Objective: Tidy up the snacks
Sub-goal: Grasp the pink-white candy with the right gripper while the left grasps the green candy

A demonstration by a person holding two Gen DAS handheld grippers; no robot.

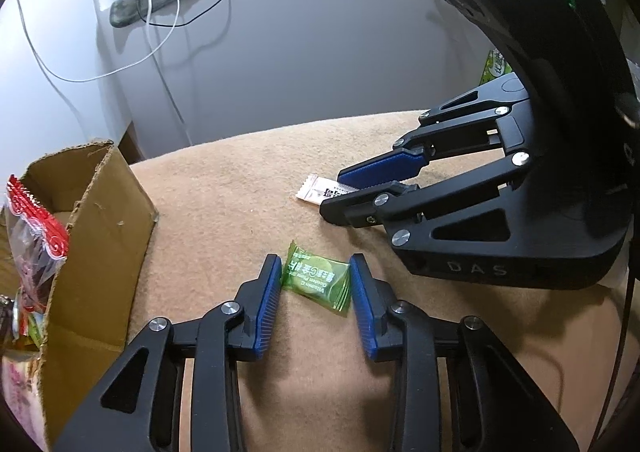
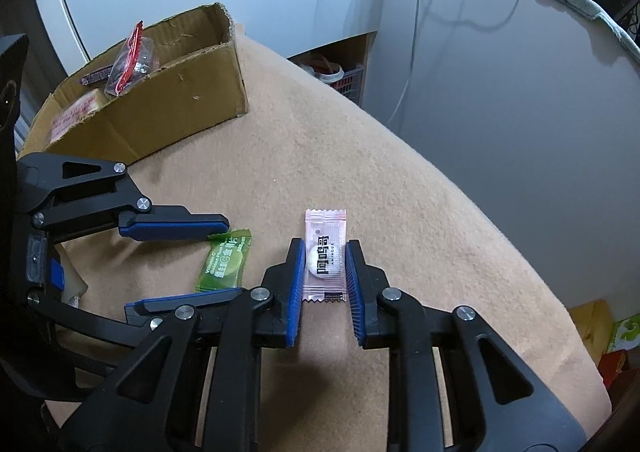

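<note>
The green candy [image 1: 316,279] is a small crinkly packet, shiny and see-through, with a round sweet inside. The pink candy [image 2: 324,255] is a flat, smooth packet with zigzag ends and black letters, and a white round sweet shows through it. Both lie on a soft, fuzzy tan blanket [image 1: 240,188]. The cardboard box [image 2: 168,104] sits open at the far left of the blanket, with torn, rough edges. Inside it are more snack bags, one clear with a red top [image 2: 130,60].

Behind the blanket is a smooth pale wall [image 1: 300,52] with white and black cords [image 1: 160,12] hanging down it.

Both claws are black with ribbed blue pads and point down at the blanket. The left claw [image 1: 316,288] is around the green candy, its pads touching both ends of the wrapper. The right claw [image 2: 324,272] is closed on the sides of the pink candy. The two claws sit close, side by side.
</note>
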